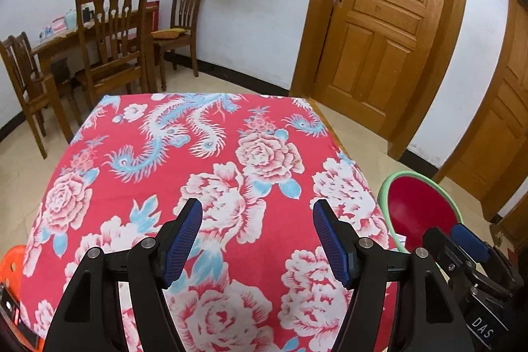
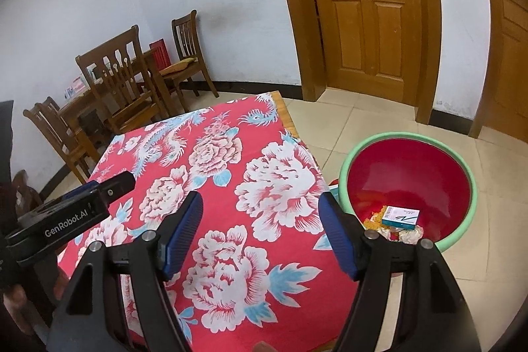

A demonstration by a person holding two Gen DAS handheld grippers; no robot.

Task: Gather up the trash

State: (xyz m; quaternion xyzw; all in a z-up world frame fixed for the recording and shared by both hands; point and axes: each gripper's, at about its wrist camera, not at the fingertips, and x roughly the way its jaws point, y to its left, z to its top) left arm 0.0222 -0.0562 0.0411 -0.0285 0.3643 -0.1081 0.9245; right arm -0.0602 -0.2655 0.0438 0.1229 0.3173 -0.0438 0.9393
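Red basin (image 2: 409, 174) right of right gripper (image 2: 260, 233)

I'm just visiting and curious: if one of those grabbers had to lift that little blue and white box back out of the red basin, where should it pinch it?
Probably from straight above, pinching across its two long edges. The box lies flat on the wrappers at the bottom of the basin, whose sloping walls block any sideways approach. Both the right gripper and the left gripper are open and empty.

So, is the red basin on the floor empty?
No, the red basin holds a small box and some crumpled wrappers at its bottom.
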